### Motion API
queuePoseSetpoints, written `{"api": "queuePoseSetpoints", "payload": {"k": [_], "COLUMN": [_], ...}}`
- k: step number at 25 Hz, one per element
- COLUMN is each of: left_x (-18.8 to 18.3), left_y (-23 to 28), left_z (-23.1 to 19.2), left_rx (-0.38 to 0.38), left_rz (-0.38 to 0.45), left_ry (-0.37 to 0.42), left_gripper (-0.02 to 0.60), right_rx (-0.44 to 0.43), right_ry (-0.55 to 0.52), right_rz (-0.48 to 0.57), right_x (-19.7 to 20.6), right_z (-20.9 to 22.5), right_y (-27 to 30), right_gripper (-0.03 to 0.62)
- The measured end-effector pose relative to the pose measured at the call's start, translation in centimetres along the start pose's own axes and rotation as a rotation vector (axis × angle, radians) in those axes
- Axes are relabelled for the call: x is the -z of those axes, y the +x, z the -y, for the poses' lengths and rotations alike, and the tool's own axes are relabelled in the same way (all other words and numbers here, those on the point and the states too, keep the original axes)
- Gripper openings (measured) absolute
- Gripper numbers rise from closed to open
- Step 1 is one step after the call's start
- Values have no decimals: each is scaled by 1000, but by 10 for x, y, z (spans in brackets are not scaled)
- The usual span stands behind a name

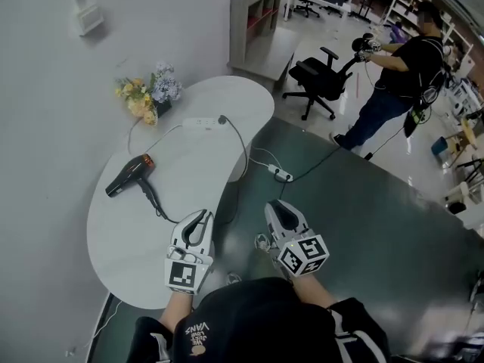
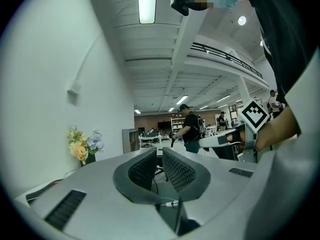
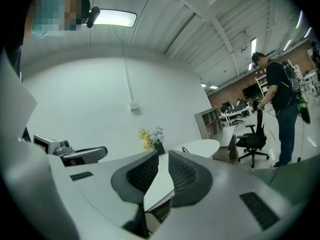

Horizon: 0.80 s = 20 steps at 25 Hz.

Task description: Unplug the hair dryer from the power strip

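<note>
White table [image 1: 151, 240] bears hair dryer [image 1: 130, 175], cord plugged into power strip [image 1: 203, 123].

Bright, even light all round. A ceiling strip [image 2: 146, 3] glows white overhead, the dark floor [image 1: 378, 233] catches soft glare far right, and both gripper views bend hard into black, rounded edges. Shadows are faint.

White wall [image 1: 45, 89], dark green floor [image 1: 378, 233], black office chair [image 1: 321, 78].
</note>
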<state>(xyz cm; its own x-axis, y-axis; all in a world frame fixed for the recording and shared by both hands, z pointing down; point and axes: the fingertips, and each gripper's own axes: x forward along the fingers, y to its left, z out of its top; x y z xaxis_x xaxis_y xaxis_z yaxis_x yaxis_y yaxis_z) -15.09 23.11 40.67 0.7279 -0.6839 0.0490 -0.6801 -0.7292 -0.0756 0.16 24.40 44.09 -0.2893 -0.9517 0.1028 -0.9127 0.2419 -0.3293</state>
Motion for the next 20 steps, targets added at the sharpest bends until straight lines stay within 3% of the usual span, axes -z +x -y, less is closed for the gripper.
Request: {"api": "queuePoseSetpoints", "payload": {"k": [6,9,20], "left_x": [15,17,25], "left_y": [29,44,106], "left_z": [-6,-11,-27], "left_rx": [-10,-30,-115], "left_rz": [-45,-60,-90], "left_ry": [-10,-10,-32], "left_gripper": [74,87,135], "right_rx": [-25,-37,-98], "right_ry": [-18,-17,-38], "right_rz": [-37,-71,-132], "right_x": [1,2,-10], "right_z": [19,30,81], "right_y": [25,38,89], "right_gripper": [51,121,147]}}
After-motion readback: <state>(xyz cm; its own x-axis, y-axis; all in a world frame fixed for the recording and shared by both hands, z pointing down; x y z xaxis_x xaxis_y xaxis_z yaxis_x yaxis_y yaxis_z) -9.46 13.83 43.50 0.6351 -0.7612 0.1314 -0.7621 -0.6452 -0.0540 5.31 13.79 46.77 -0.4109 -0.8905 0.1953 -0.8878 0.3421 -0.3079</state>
